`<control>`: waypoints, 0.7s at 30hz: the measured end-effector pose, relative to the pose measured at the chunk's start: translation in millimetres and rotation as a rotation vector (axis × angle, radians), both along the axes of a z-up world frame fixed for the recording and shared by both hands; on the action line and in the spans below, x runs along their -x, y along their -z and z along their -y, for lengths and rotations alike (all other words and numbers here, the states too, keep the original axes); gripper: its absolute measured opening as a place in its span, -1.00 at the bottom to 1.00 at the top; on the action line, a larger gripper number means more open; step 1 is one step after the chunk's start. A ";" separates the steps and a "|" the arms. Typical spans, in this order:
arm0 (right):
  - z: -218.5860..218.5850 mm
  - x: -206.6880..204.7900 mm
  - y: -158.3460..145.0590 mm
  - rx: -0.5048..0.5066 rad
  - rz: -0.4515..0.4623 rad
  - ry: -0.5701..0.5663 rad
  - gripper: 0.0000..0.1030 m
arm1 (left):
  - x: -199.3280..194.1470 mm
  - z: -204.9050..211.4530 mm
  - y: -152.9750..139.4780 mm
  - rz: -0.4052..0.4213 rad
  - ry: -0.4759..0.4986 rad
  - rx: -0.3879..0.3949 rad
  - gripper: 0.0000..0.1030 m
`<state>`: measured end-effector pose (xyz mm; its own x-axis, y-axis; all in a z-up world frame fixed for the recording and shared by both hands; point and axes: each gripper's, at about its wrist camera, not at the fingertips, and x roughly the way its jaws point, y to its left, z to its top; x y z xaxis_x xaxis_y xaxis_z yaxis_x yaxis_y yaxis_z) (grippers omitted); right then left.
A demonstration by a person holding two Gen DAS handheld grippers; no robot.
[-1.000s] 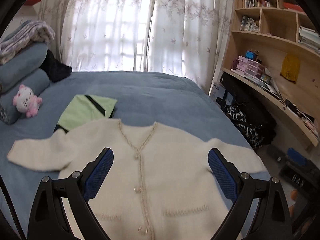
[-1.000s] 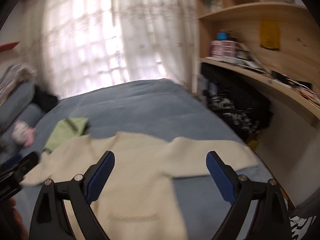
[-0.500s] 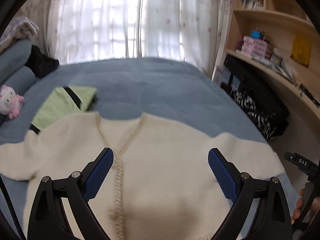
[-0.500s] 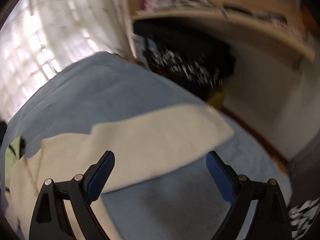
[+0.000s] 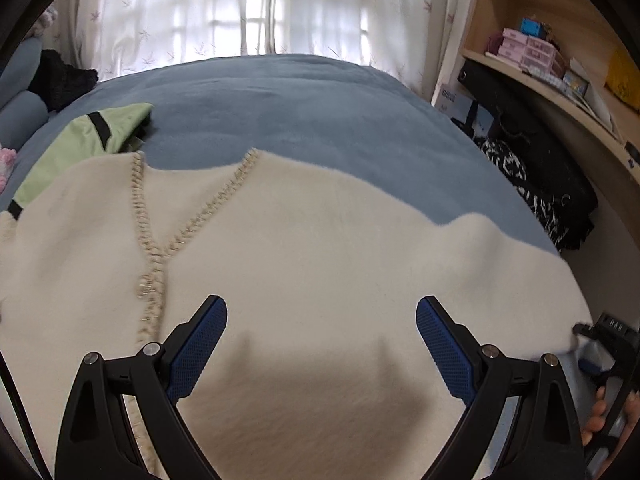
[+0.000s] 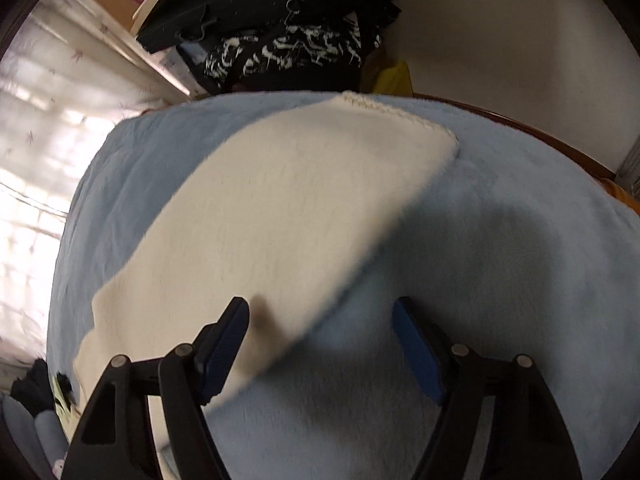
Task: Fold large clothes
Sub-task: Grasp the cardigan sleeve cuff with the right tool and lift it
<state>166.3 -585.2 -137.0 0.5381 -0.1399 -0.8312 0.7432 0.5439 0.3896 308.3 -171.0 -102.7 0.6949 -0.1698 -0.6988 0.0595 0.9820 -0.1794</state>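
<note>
A cream fuzzy cardigan (image 5: 304, 248) with a braided V-neck trim lies flat, front up, on the blue bed (image 5: 288, 108). My left gripper (image 5: 322, 340) hovers open close above its chest, nothing between the blue pads. The other gripper shows at the right edge of the left wrist view, at the sleeve end, with fingers of a hand on it. In the right wrist view the cardigan's sleeve (image 6: 280, 208) runs diagonally to its cuff (image 6: 396, 114). My right gripper (image 6: 320, 336) straddles the sleeve's lower edge, jaws closing, pads apart from the fabric.
A folded light-green garment (image 5: 84, 144) lies beyond the cardigan's left shoulder. Black and zebra-print bags (image 6: 280, 52) are piled under a curved wooden desk (image 5: 560, 96) beside the bed. Curtains (image 5: 240, 8) hang at the far side. The bed's wooden edge (image 6: 560, 140) runs near the cuff.
Both grippers have dropped closer to the cardigan. The right one has rolled and swung down over the sleeve, and its jaws have narrowed. The left one has moved from the hem towards the chest.
</note>
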 end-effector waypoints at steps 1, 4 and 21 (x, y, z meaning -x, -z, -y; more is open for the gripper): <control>3.4 -3.2 0.9 -0.001 0.003 0.007 0.44 | -2.5 3.8 3.2 -0.007 0.004 -0.010 0.84; 16.1 -14.7 1.1 0.010 -0.003 0.039 0.04 | -8.9 15.7 10.6 -0.047 0.022 -0.051 0.84; -204.3 -66.5 -155.2 0.487 0.307 -0.617 -0.84 | 33.4 -79.4 -34.2 0.046 -0.119 -0.059 0.84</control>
<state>232.9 -380.9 18.2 0.8280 -0.0514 -0.5583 0.1571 0.9772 0.1431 274.8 -91.6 -68.5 0.7395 -0.0439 -0.6718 -0.0507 0.9914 -0.1207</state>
